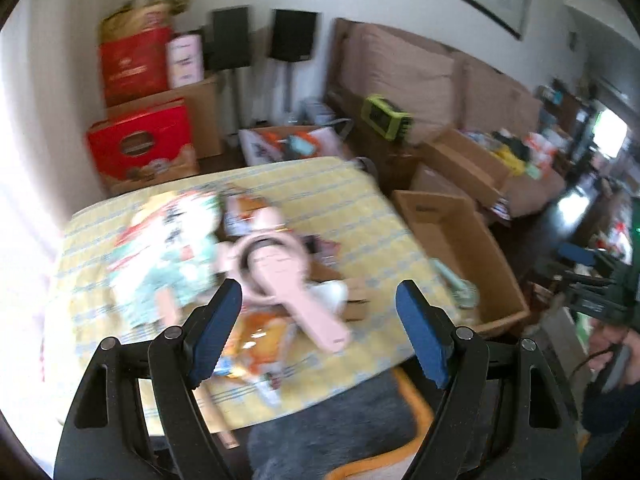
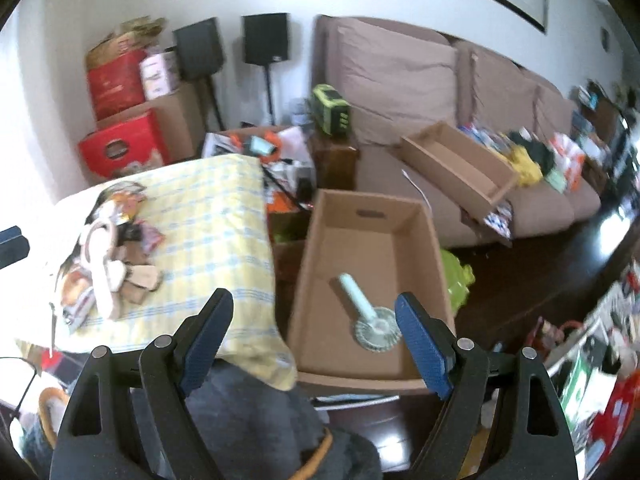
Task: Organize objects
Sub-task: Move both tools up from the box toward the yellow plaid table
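Right wrist view: my right claw (image 2: 314,334) hangs wide apart, empty, above the box (image 2: 316,236), touching nothing. Inside lies a mint fan (image 2: 370,316), round ribbed head nearest me, handle pointing away up-left. On the left, my left claw (image 1: 320,330) gapes empty over a blurred pink fan (image 1: 280,280) on the table (image 1: 360,200), handle toward me, lower right.

A pale green handheld fan (image 2: 370,314) lies flat in the open cardboard box (image 2: 430,240); a pink handheld fan (image 1: 280,284) rests among blurred packets (image 1: 168,256) on the yellow-checked table (image 1: 360,208).
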Motion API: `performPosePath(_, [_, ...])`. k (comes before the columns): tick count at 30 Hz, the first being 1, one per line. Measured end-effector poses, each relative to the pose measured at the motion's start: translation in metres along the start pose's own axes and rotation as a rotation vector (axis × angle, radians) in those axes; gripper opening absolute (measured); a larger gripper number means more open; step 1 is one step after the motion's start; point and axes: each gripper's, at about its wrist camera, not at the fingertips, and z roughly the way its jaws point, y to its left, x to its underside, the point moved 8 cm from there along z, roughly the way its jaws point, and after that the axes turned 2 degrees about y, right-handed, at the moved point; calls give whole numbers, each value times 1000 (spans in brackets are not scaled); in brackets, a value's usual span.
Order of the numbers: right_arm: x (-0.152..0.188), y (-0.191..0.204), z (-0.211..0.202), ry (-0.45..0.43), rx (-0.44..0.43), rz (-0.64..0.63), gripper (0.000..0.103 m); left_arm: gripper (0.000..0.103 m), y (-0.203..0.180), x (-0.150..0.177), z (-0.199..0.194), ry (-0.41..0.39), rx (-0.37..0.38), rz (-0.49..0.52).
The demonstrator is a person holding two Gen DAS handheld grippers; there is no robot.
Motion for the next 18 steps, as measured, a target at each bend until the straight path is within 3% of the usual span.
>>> performPosePath(4, [-6,32,1,-8,-62,-41,85,78,53,14,3,28,-112,-94])
performPosePath(6, [-6,38,3,-4,-75,-46,85,84,72,24,10,70,-155,-106])
performPosePath(10, [-4,58,8,12,-97,-90,85,84,111,46,22,119,-219,-161])
performPosePath(18, [3,74,20,51,-125,-121,86,85,160,77,38,186,-242,-297])
